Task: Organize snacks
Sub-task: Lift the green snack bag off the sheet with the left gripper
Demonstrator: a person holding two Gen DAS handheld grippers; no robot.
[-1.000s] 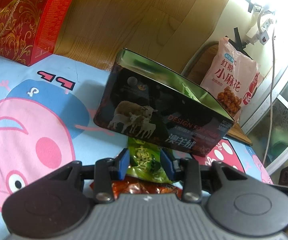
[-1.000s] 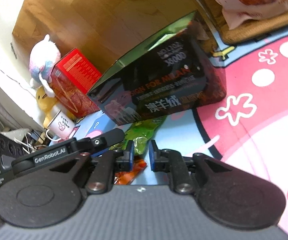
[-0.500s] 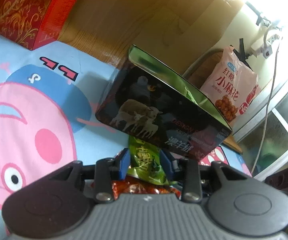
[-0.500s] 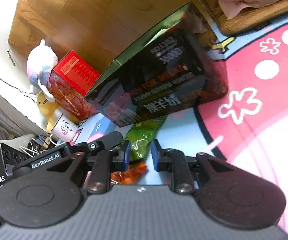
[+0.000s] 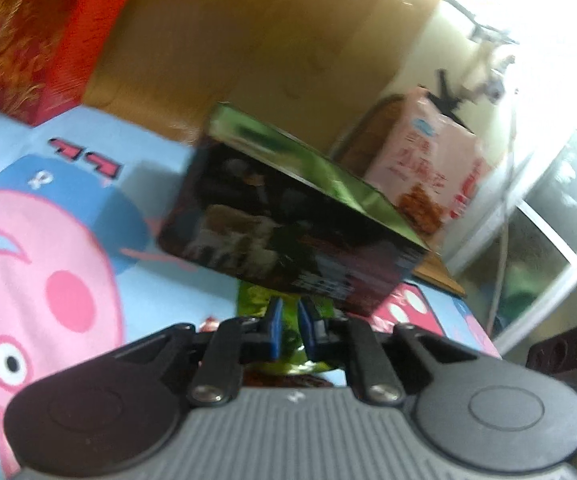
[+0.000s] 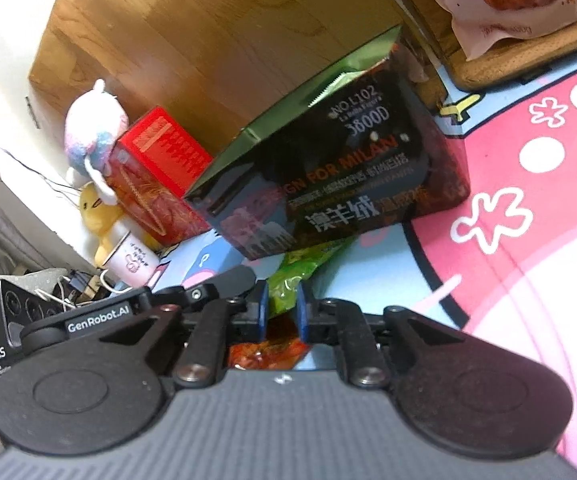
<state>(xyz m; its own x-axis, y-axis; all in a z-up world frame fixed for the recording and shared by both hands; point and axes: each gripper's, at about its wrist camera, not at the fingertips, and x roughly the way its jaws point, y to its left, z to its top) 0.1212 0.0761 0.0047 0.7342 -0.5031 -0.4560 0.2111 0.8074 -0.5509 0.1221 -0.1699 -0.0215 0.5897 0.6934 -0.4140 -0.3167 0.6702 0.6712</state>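
I have the left hand-held gripper point(image 5: 289, 326) pinching the green snack packet point(image 5: 254, 296) just before the black box point(image 5: 288, 216); the right hand-held gripper point(image 6: 280, 310) is closing around it. Boxing it remains.

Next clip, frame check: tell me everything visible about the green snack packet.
The green snack packet is a glossy, crinkled foil pouch with printing too blurred to read. It lies flat on the cartoon mat, its far end against or under the dark box, which of the two I cannot tell. Its near end overlaps a red-orange packet. The left gripper is shut on it; the right gripper is closing around it.
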